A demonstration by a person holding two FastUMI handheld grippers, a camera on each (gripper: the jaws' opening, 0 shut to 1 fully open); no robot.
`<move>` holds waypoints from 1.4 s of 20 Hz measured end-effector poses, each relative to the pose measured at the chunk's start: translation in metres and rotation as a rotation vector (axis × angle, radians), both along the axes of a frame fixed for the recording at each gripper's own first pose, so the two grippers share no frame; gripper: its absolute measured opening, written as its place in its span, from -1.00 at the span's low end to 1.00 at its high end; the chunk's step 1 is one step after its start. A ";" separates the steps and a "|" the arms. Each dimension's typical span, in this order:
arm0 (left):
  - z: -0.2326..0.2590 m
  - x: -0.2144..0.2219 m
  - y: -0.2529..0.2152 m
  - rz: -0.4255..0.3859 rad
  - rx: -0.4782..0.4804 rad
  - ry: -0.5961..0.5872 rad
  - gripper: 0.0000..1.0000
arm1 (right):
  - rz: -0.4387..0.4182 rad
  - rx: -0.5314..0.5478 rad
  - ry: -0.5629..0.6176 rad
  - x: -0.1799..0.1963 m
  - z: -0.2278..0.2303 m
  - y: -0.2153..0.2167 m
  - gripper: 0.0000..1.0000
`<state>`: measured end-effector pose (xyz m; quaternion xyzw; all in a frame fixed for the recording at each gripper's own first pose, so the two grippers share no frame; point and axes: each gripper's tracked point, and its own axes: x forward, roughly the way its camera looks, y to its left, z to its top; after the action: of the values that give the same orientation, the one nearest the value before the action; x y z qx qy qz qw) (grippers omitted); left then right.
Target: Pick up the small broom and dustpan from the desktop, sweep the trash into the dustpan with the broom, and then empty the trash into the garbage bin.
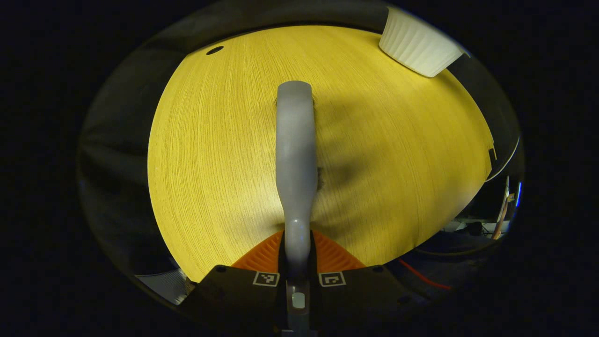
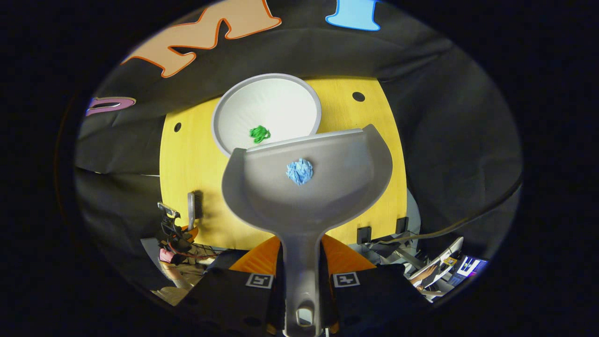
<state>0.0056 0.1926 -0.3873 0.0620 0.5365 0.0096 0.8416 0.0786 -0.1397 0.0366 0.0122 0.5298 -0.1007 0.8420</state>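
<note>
Dustpan [image 2: 304, 187] w/ blue wad [image 2: 299, 171] in right tongs [image 2: 302, 262], over bin [image 2: 266, 110].

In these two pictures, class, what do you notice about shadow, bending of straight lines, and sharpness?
Left gripper view: the broom throws a soft shadow rightward over the desktop, whose edges bow. Right gripper view: the dustpan, blue wad and garbage bin look sharp; the surroundings fall dark.
</note>
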 end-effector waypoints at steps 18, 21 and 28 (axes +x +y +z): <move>-0.002 -0.007 0.002 0.021 -0.023 0.000 -0.67 | 0.121 0.123 -0.378 -0.093 0.003 0.053 -0.46; -0.002 -0.009 0.003 0.016 -0.017 0.000 -0.67 | 0.121 0.126 -0.417 -0.116 -0.034 0.060 -0.36; -0.002 -0.009 0.005 0.011 -0.006 0.006 -0.67 | 0.109 0.210 -0.348 -0.116 -0.184 0.092 -0.43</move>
<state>-0.0036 0.1972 -0.3895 0.0565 0.5393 0.0126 0.8401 -0.0373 -0.0473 -0.1478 0.0883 0.3839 0.0042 0.9191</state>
